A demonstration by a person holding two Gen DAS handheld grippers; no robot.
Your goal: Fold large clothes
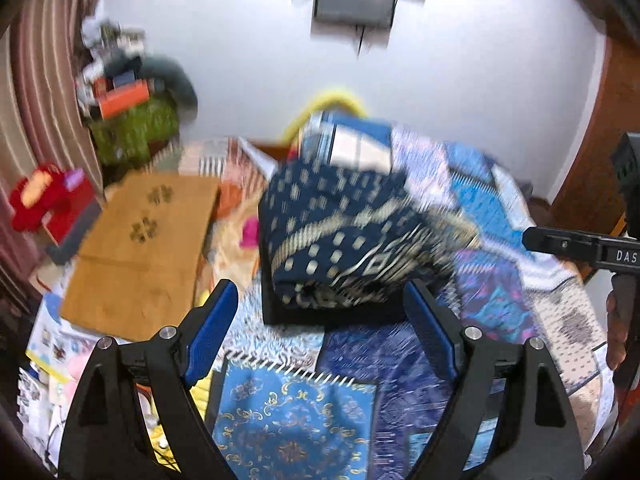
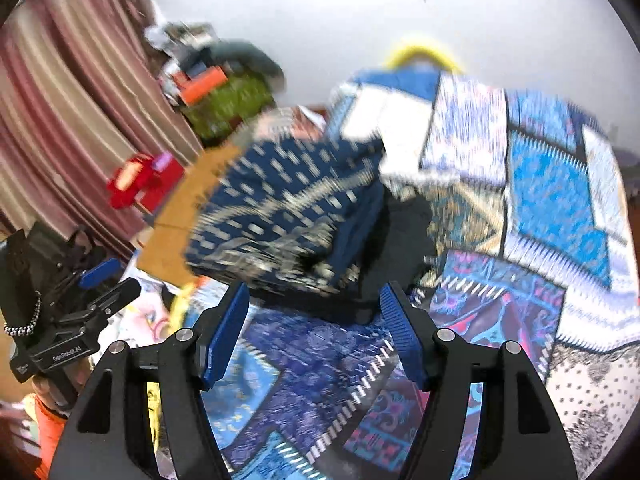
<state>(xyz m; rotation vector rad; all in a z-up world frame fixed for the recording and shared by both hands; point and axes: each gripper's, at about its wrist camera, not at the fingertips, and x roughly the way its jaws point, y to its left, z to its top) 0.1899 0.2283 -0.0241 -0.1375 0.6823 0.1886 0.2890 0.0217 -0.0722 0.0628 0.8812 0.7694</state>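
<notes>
A folded navy garment with cream dots and bands [image 1: 344,236] lies in a thick bundle on the blue patchwork bedspread [image 1: 296,420]. It also shows in the right wrist view [image 2: 288,212], blurred by motion. My left gripper [image 1: 322,308] is open and empty, its blue pads just short of the bundle's near edge. My right gripper [image 2: 314,308] is open and empty, close to the bundle's near right corner. The right gripper shows at the right edge of the left wrist view [image 1: 532,238]. The left gripper shows at the lower left of the right wrist view [image 2: 116,280].
A brown cardboard sheet with paw prints [image 1: 140,248] lies left of the bundle. A red toy [image 1: 48,200] and a cluttered green pile [image 1: 136,128] stand by the striped curtain [image 1: 36,80]. A white wall is behind. A wooden door frame [image 1: 600,128] is at the right.
</notes>
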